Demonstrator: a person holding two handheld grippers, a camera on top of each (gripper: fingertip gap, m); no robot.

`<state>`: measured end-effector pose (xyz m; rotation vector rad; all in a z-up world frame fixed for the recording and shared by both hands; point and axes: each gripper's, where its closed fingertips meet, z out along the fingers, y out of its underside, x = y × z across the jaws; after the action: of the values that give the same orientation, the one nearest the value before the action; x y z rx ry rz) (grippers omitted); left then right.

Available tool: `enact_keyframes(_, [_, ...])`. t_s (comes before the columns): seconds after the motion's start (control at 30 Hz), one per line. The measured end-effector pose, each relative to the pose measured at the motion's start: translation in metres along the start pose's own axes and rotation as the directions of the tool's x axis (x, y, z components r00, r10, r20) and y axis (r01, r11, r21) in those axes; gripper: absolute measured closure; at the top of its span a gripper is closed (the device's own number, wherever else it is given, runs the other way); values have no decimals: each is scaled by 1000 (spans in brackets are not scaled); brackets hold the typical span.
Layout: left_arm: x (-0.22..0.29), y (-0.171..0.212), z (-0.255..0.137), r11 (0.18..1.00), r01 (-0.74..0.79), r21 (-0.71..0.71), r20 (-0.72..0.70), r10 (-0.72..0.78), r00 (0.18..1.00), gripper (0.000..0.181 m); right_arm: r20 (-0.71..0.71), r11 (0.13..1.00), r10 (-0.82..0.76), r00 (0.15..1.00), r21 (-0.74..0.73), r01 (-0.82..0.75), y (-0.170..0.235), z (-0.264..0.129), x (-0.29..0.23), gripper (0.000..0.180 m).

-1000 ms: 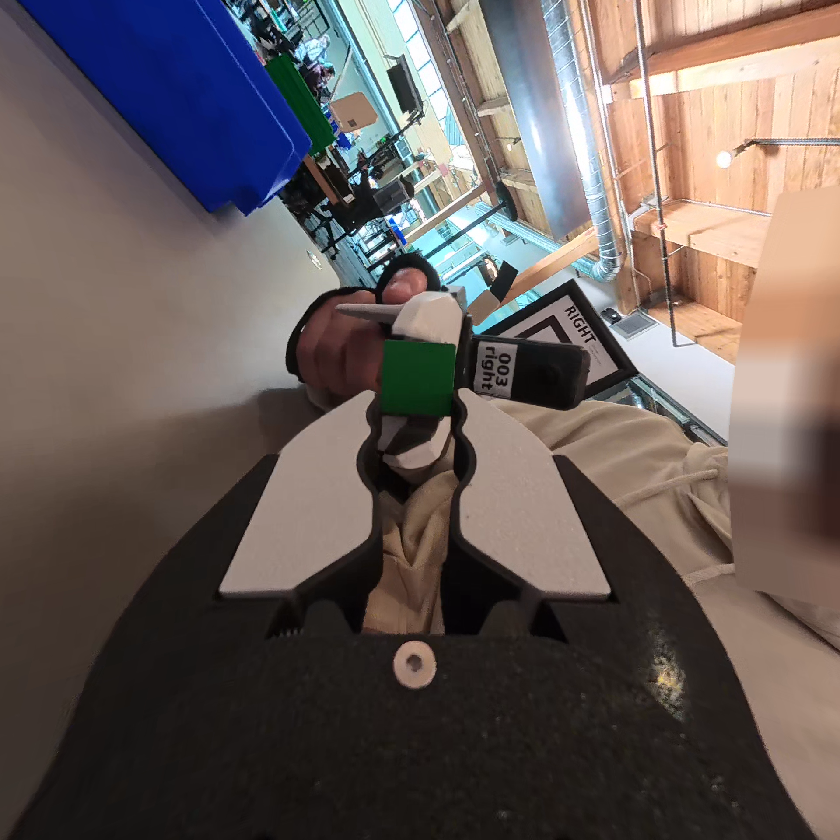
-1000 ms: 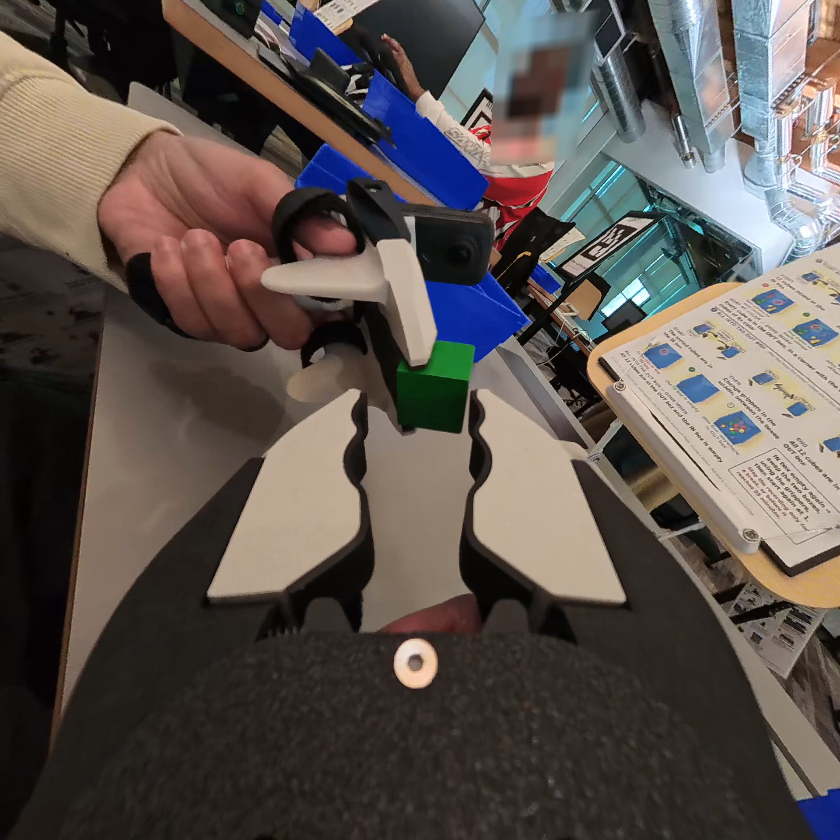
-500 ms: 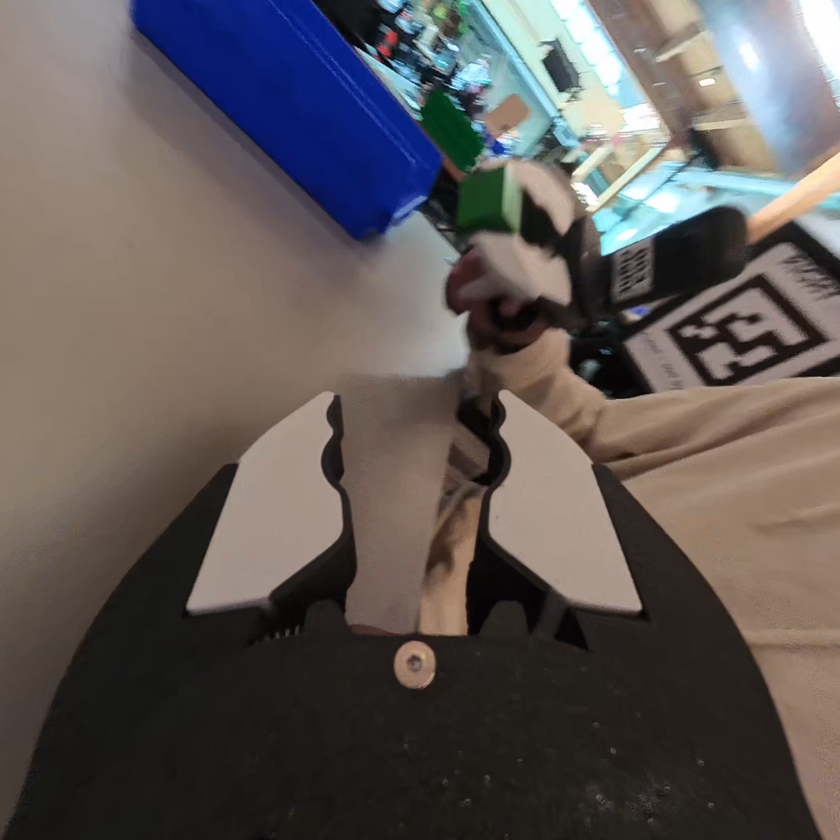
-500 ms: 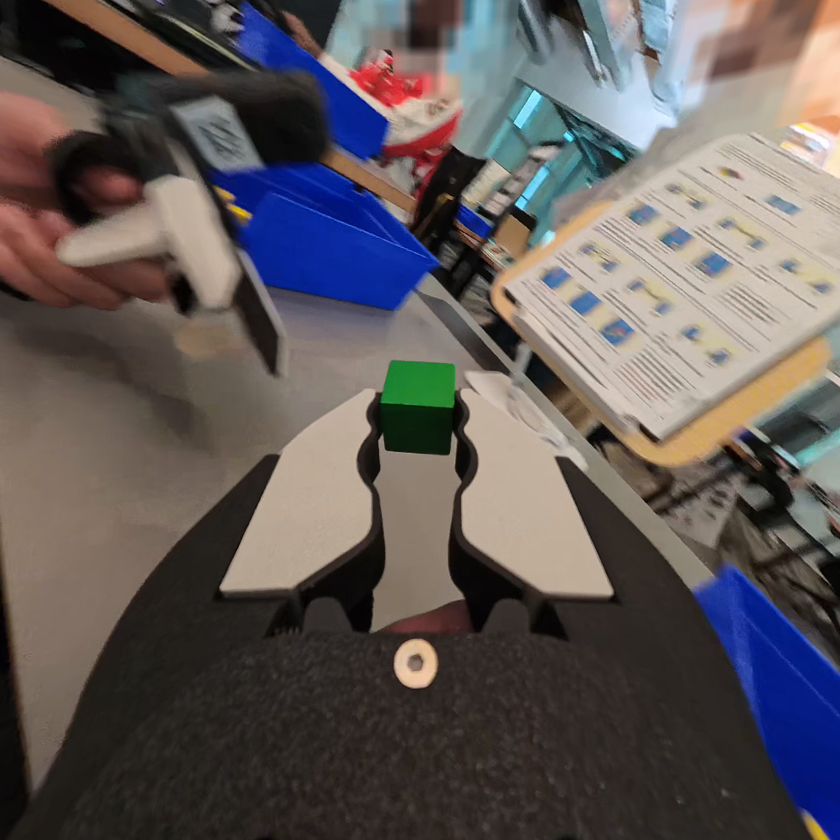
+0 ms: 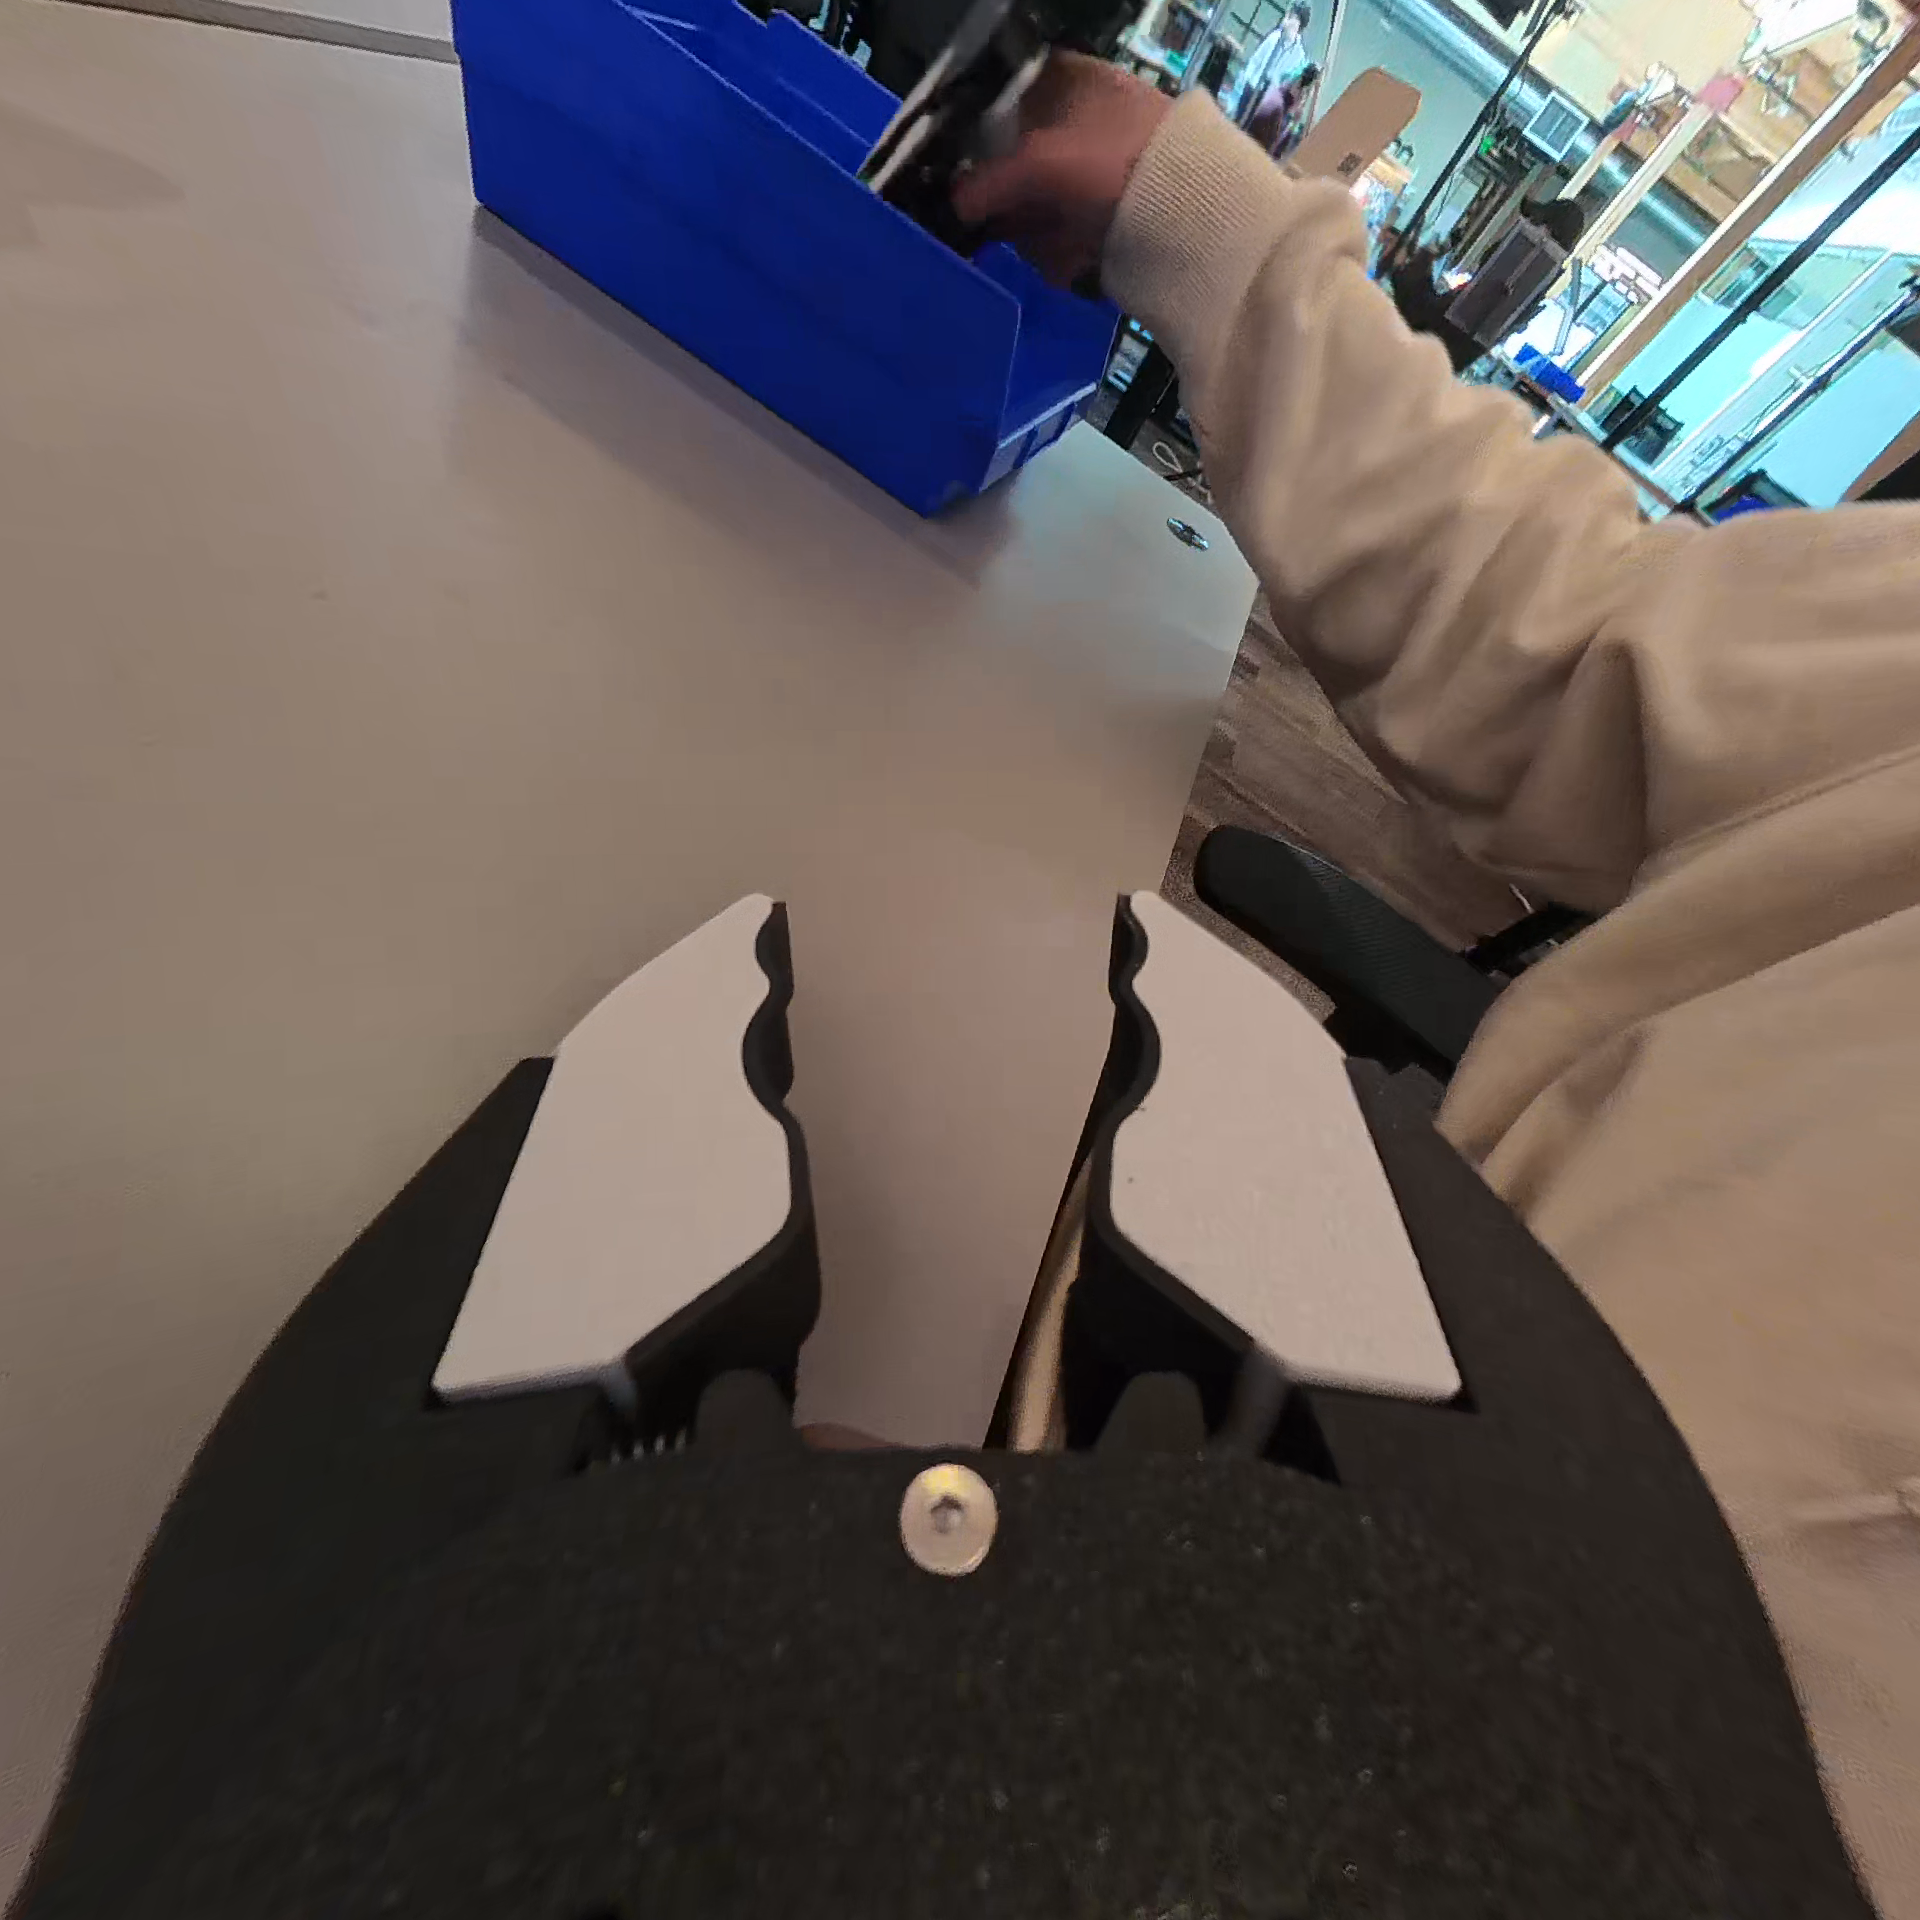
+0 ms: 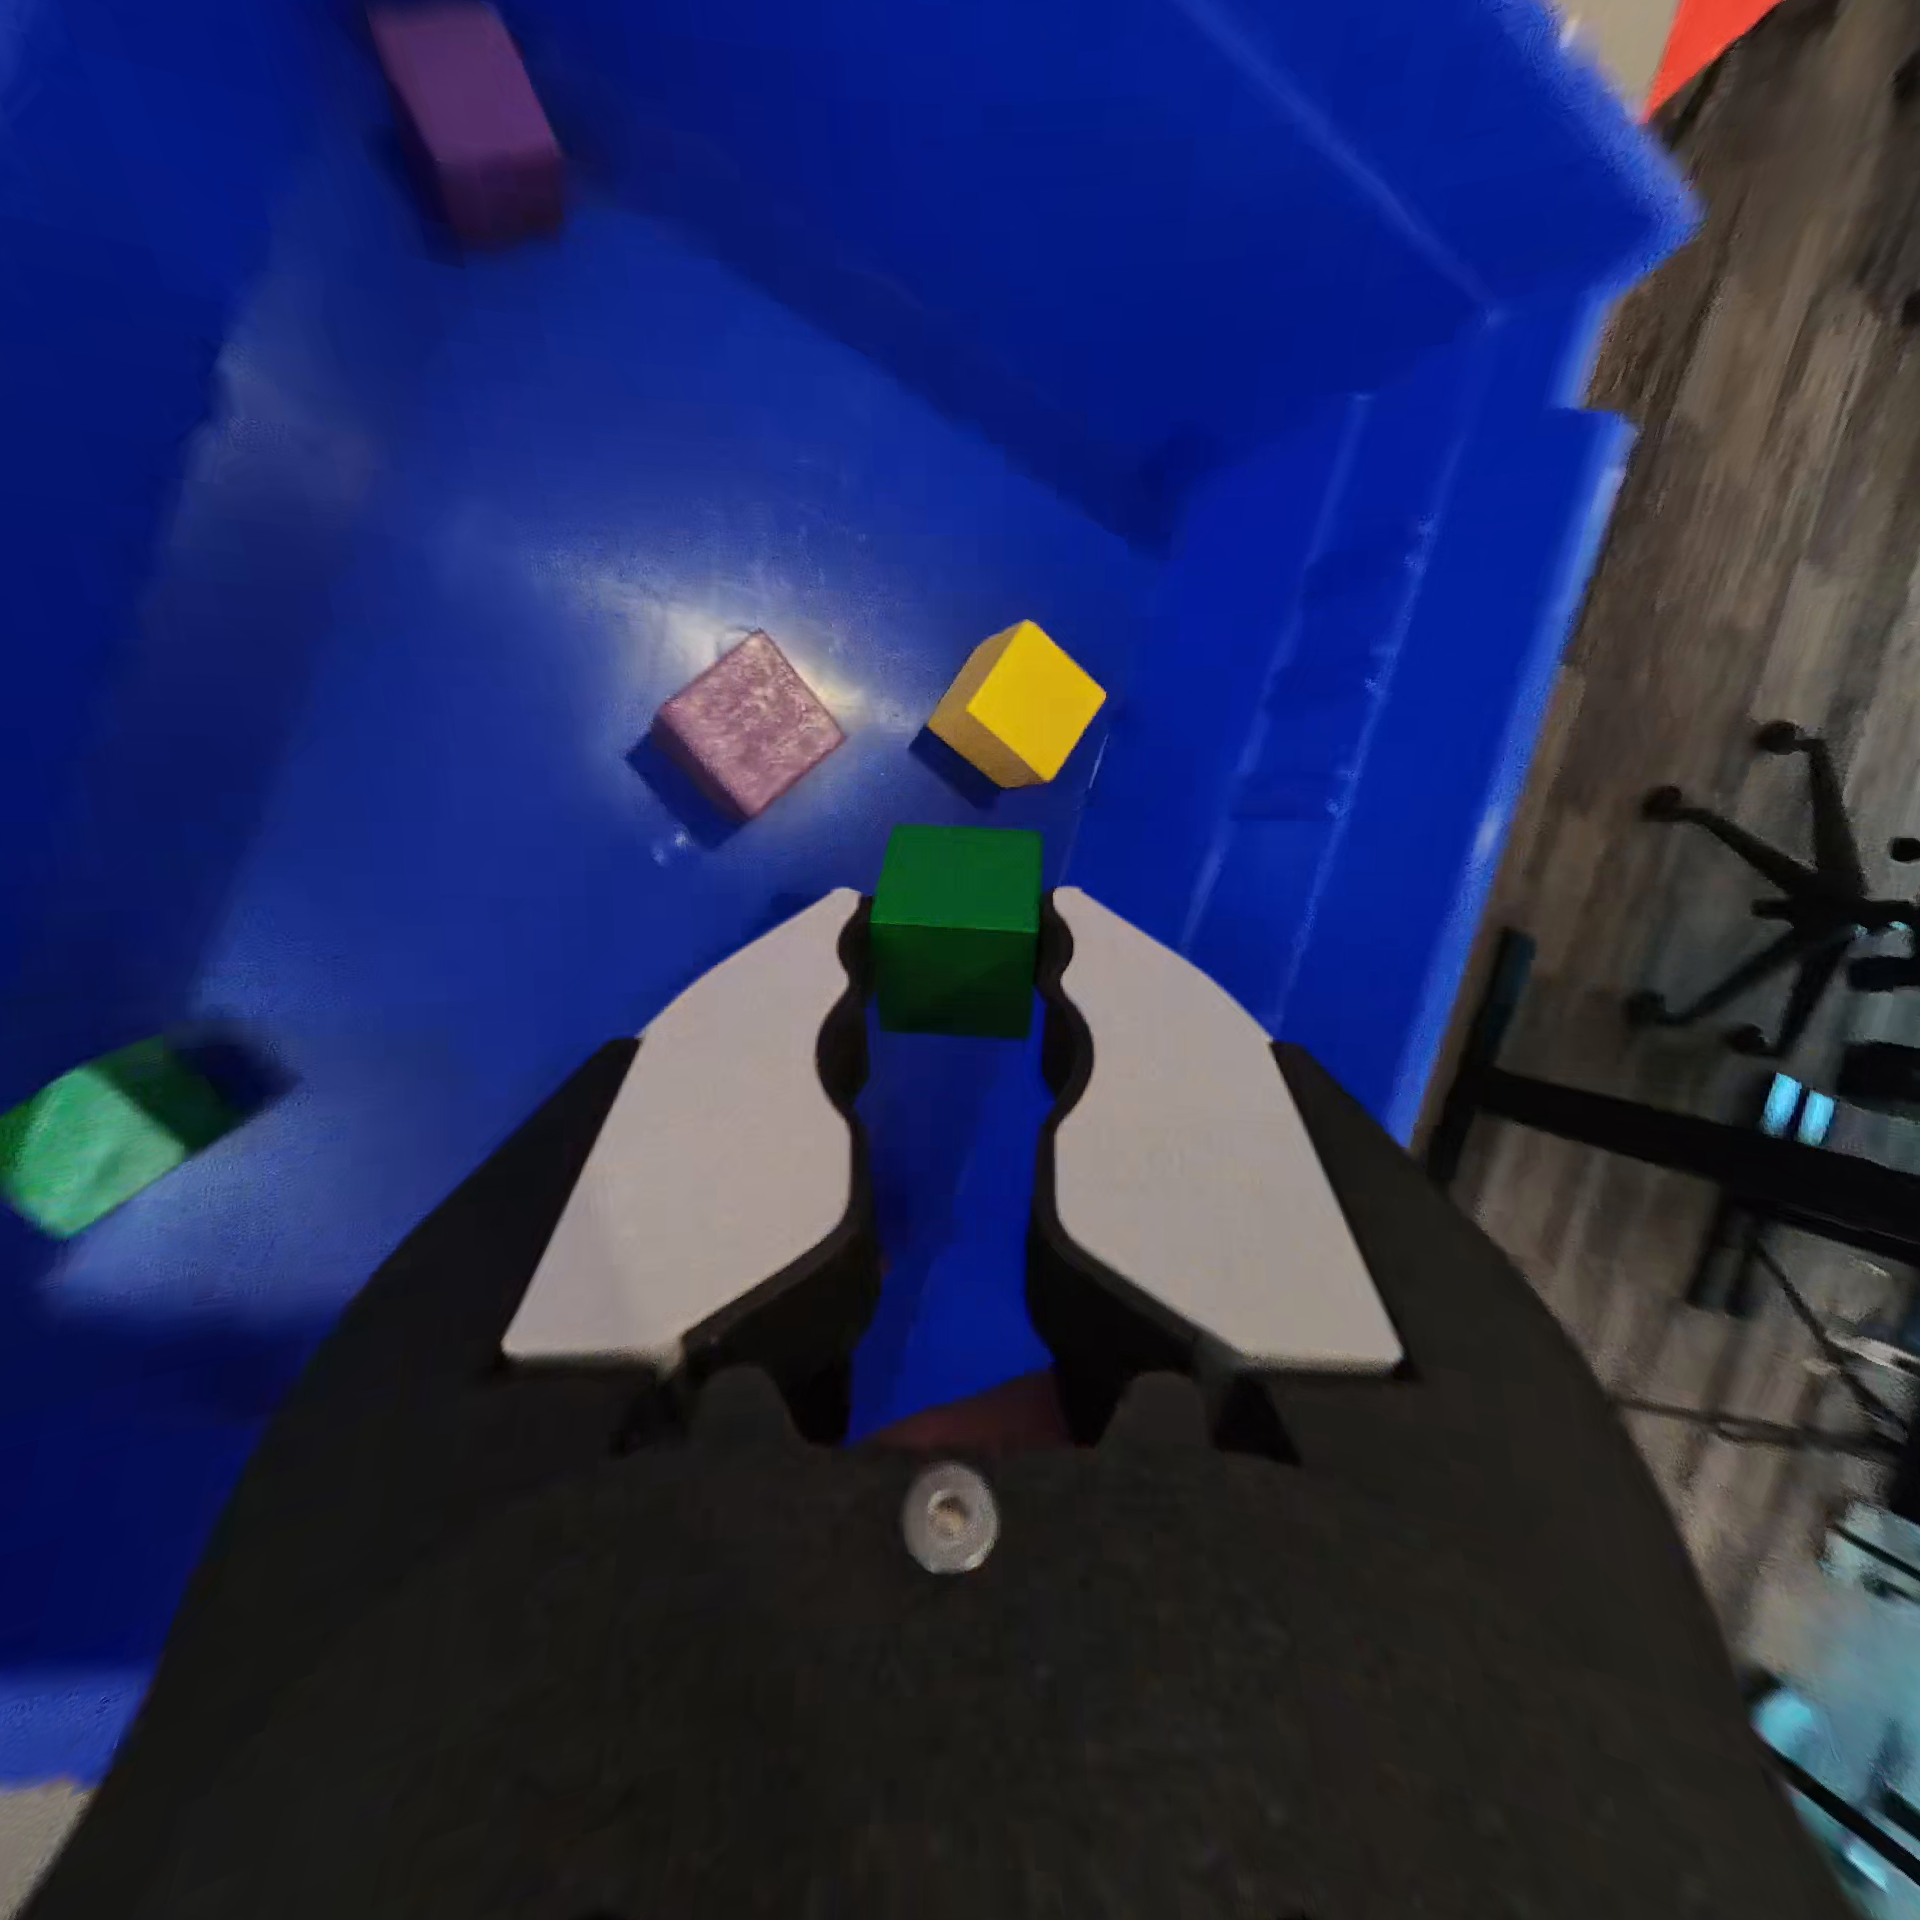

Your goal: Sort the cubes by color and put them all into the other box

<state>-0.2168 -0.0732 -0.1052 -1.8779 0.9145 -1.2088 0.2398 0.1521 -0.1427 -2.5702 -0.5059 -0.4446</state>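
Note:
My right gripper [image 6: 954,914] is shut on a green cube [image 6: 956,925] and holds it over the inside of a blue box [image 6: 1039,260]. On the box floor lie a yellow cube [image 6: 1016,701], a purple cube [image 6: 750,722], a second purple cube [image 6: 468,114] at the far wall and another green cube [image 6: 104,1127] at the left. My left gripper [image 5: 948,925] is open and empty above the grey table [image 5: 312,623]. In the left wrist view the right hand and its gripper [image 5: 961,94] reach into the blue box [image 5: 748,239].
The table's edge [image 5: 1205,790] runs just right of my left gripper, with a black chair armrest [image 5: 1340,961] and the person's cream sleeve [image 5: 1455,582] beyond it. In the right wrist view, floor and a chair base [image 6: 1787,904] lie past the box's right wall.
The green cube passed from my left gripper to my right one. The right gripper then carried it into the blue box. The left gripper opened and swung down over the table.

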Motion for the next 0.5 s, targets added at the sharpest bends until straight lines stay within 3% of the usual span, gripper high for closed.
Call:
enact_keyframes(0.17, [3,4,0,1000,-17,-13,-1,17,1000,122,-47,956,-116,992,-277,99,15,33,6,150])
enact_keyframes(0.23, [3,5,-2,1000,-16,-15,1,16,1000,122,-81,944,-131,988,-315,100,18,35,12,145])
enact_keyframes(0.37, [-6,7,-8,1000,-10,-9,33,10,999,121,-128,973,-109,986,-216,79,10,3,18,131])
enact_keyframes(0.43, [-13,5,-12,1000,8,7,59,-8,998,122,-183,997,-52,982,-71,39,-1,-37,20,133])
enact_keyframes(0.5, [-23,1,-18,999,21,31,109,-25,994,122,-162,986,13,987,167,14,-20,-85,-4,134])
